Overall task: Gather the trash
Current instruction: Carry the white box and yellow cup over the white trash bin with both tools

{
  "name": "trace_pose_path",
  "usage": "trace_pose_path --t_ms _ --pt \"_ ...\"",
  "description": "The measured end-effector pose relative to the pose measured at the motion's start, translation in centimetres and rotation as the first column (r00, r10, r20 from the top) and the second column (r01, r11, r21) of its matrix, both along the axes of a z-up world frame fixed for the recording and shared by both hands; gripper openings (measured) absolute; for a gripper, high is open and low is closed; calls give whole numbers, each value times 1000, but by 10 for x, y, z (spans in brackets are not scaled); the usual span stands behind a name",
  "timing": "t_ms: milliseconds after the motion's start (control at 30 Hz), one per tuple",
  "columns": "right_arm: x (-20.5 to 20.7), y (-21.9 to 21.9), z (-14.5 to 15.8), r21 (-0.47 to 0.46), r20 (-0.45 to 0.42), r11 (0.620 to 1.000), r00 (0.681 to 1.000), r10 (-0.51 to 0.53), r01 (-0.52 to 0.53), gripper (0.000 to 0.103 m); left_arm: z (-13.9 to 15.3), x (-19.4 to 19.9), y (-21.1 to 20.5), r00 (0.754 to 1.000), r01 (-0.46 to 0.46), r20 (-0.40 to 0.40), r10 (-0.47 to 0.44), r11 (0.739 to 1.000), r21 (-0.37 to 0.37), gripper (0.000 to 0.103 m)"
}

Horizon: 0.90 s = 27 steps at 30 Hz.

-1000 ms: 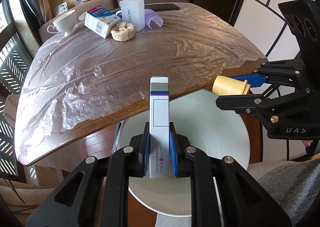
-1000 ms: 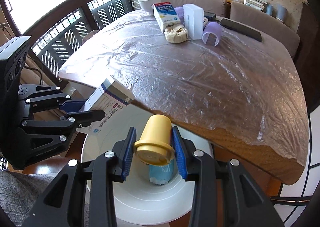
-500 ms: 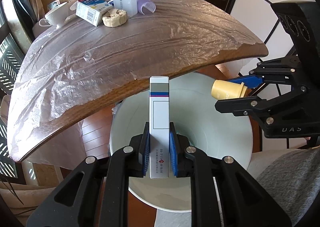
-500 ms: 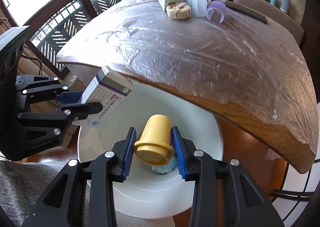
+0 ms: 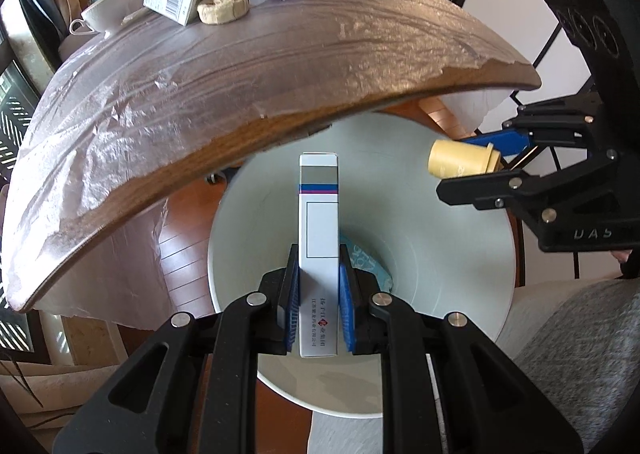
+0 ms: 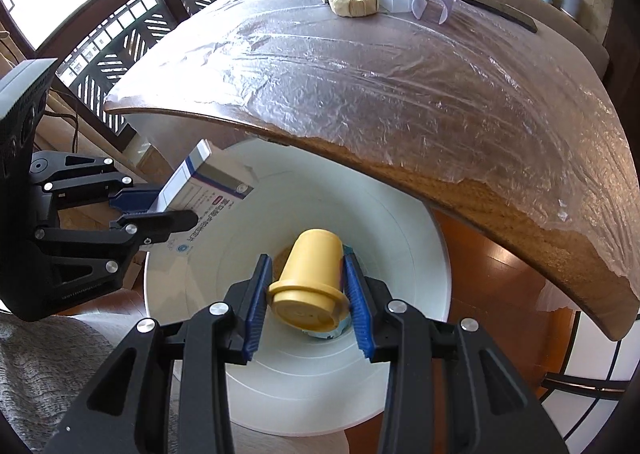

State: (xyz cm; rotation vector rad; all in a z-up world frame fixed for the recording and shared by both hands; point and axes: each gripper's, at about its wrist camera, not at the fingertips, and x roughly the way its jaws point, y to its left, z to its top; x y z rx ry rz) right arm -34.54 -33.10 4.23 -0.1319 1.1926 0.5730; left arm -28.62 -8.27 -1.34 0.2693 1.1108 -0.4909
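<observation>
The white bin (image 5: 440,274) stands open-topped on the floor just below the near edge of the plastic-covered table (image 5: 240,74). That edge overhangs the far part of the bin's rim and blocks any straight lift on that side. Over the rest of the mouth the way down is free, but it is shared: the left gripper (image 5: 319,302) with its white box (image 5: 319,222) hangs over the middle, and the right gripper (image 6: 308,294) with its yellow cup (image 6: 310,274) is just beside it. A blue packet (image 5: 368,266) lies on the bin's floor.
</observation>
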Motion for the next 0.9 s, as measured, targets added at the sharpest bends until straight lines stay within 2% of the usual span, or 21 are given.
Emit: trace_pose_path --t_ms 400,900 --pt "3 9 -15 -21 -17 1000 1000 21 -22 36 -20 4 -5 1000 6 -22 -5 1000 29 20" --pt "12 11 -53 -57 -65 998 998 14 -18 36 -50 15 -18 998 5 -57 -2 998 59 20"
